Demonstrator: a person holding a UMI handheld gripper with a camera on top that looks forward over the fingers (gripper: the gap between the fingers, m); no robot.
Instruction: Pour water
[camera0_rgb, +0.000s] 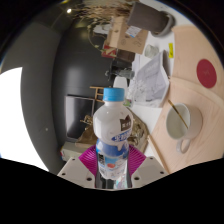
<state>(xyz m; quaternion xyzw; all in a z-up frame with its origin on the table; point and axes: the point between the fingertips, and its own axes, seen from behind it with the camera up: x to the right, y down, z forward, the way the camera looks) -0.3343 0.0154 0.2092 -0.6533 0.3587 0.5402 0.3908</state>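
— What does your gripper's camera show right now?

— My gripper (112, 170) is pinching a clear plastic water bottle (115, 130). Both fingers press on its lower body, one pink pad (92, 158) on either side, so the bottle stands upright between them and rises straight up ahead of the lens.

— Is the bottle open?

— It has a light blue cap (115, 95) on top, and a label with dark print wraps round its middle. I cannot tell how much water is inside.

— And what lies beyond it?

— Off to the right of the bottle is a pale wooden table (160, 128). On it stands a white mug (179, 121) with its handle turned toward me, well apart from the bottle. Farther back on the same table there are crumpled white papers or bags (150, 75), and behind those a brown cardboard box (130, 35).

— Anything else on that side?

— A flat cardboard sheet with a round red mark (207, 72) on it, beyond the mug at the far right.

— And to the left?

— A dark cabinet or piece of furniture (80, 110) behind the bottle, and a bright white surface (25, 110) farther left; I cannot tell what that is.
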